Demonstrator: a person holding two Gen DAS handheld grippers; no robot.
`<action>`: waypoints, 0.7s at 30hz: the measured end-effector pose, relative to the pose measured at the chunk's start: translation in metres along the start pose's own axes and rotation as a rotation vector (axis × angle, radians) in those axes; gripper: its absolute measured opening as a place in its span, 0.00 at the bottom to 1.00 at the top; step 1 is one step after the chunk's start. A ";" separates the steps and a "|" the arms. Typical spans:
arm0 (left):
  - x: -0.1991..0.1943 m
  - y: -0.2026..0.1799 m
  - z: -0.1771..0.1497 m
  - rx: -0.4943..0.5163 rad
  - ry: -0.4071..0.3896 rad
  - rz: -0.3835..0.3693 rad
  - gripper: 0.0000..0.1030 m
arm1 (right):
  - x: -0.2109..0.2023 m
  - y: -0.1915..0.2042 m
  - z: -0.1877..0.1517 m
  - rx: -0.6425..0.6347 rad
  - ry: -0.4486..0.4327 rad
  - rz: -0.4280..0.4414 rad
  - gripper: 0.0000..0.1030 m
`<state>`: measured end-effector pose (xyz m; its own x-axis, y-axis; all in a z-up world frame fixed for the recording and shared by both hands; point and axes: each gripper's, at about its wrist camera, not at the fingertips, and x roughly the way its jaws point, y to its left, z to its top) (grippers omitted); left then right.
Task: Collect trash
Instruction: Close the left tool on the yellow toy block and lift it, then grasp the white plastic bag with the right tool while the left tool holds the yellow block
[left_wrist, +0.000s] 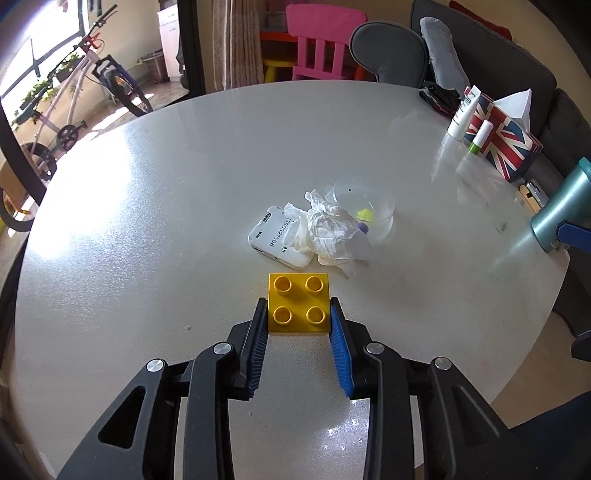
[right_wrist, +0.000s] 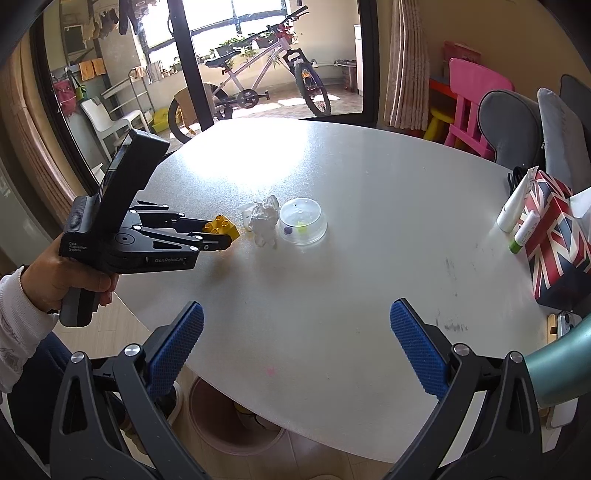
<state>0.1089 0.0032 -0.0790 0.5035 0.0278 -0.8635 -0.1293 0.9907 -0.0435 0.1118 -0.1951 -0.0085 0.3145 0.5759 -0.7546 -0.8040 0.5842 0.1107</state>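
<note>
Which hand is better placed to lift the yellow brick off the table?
Left. The left gripper already has its blue pads against both sides of the yellow brick. The right gripper hangs open over bare table near the edge, well short of the brick.

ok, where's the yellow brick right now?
The yellow brick sits on the table between the left gripper pads, low centre in the left wrist view, just in front of the crumpled tissue and white phone.
</note>
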 end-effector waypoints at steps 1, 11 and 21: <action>-0.003 0.001 0.000 0.001 -0.005 -0.002 0.31 | 0.001 0.000 0.001 -0.001 0.000 -0.001 0.96; -0.026 0.010 -0.003 0.003 -0.043 -0.017 0.31 | 0.015 0.003 0.017 -0.010 -0.006 -0.009 0.96; -0.045 0.029 -0.011 -0.019 -0.070 -0.014 0.31 | 0.045 0.020 0.039 -0.055 0.008 -0.005 0.96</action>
<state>0.0729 0.0293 -0.0465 0.5638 0.0244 -0.8256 -0.1381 0.9883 -0.0651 0.1296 -0.1348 -0.0150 0.3147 0.5679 -0.7606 -0.8288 0.5550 0.0714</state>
